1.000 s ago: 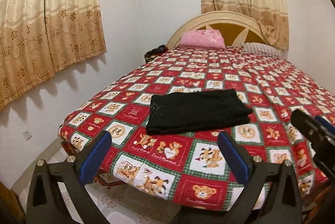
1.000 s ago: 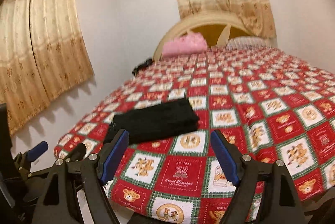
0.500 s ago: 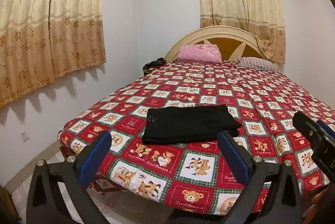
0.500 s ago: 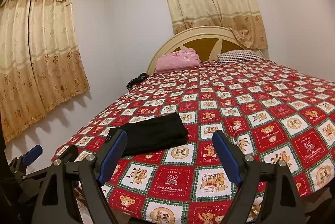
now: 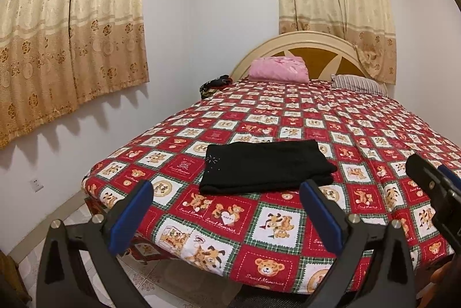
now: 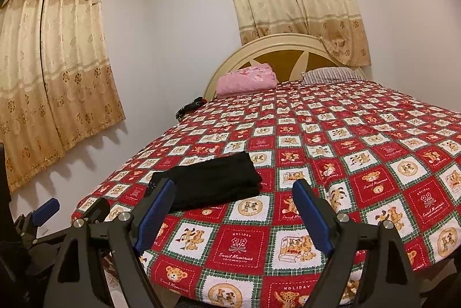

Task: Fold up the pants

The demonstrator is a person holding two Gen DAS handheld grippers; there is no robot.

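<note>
The black pants lie folded into a flat rectangle near the foot of the bed, on the red teddy-bear quilt. They also show in the right wrist view. My left gripper is open and empty, held back from the bed's foot, short of the pants. My right gripper is open and empty, also off the bed's edge, to the right of the pants. The right gripper shows at the right edge of the left wrist view.
A pink folded blanket and a striped pillow lie by the headboard. A dark bundle sits at the bed's far left corner. Curtains hang on the left wall. Tiled floor lies below.
Both grippers have drawn back and risen away from the bed, so the pants look smaller and farther. The pants have not moved.
</note>
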